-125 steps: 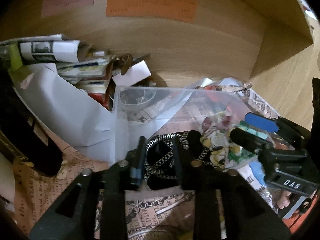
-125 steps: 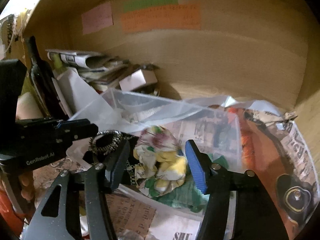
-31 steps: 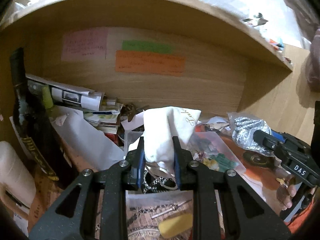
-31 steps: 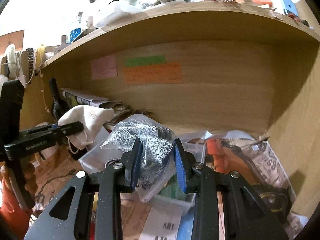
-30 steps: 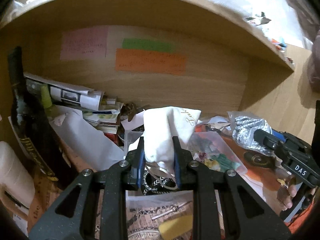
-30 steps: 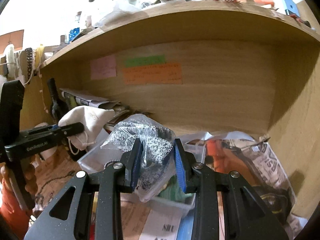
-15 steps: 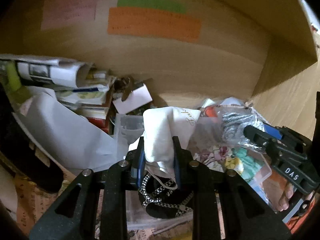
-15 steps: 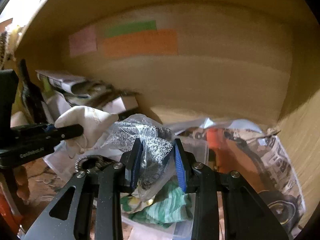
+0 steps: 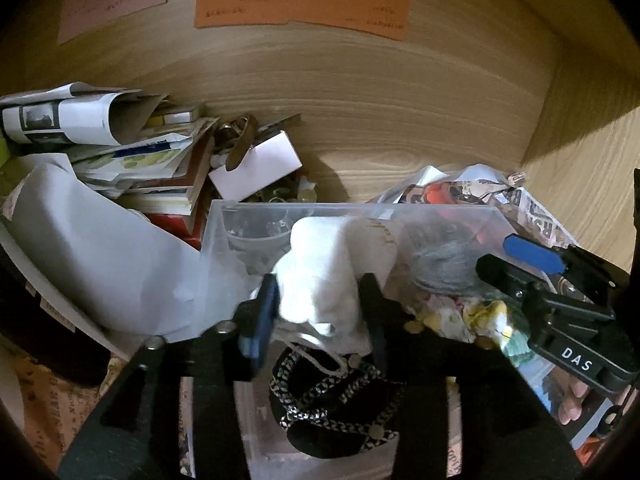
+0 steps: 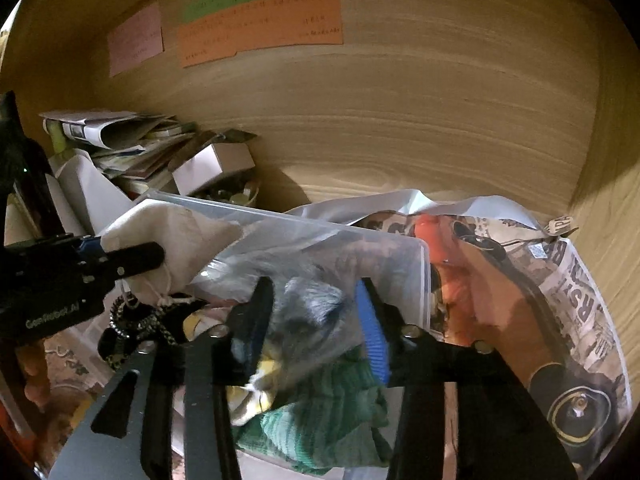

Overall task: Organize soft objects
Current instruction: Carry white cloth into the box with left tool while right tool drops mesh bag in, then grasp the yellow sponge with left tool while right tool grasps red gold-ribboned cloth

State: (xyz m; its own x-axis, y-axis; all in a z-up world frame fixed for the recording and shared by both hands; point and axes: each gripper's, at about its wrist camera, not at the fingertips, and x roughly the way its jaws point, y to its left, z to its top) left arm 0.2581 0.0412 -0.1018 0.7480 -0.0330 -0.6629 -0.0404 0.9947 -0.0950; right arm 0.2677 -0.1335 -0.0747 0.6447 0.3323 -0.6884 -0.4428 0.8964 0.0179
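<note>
My left gripper (image 9: pixel 320 312) is shut on a white cloth pouch (image 9: pixel 328 264) and holds it inside a clear plastic bin (image 9: pixel 360 214). My right gripper (image 10: pixel 316 320) is shut on a clear bag of grey-speckled fabric (image 10: pixel 304 300) over the same bin (image 10: pixel 424 276). In the bin lie a black-and-white cord (image 9: pixel 340 396), a floral cloth (image 9: pixel 476 320) and a green knit cloth (image 10: pixel 320 420). The right gripper shows in the left wrist view (image 9: pixel 516 264); the left gripper (image 10: pixel 120 256) and pouch (image 10: pixel 176 232) show in the right wrist view.
The bin stands in a wooden shelf bay with sticky notes (image 9: pixel 300 0) on the back wall. A pile of papers and books (image 9: pixel 120 152) and a white box (image 9: pixel 256 168) lie left. Newspaper and an orange item (image 10: pixel 452 280) lie right.
Both grippers have come down and forward into the bin with their loads. The pouch and the bagged fabric now sit low among the bin's contents.
</note>
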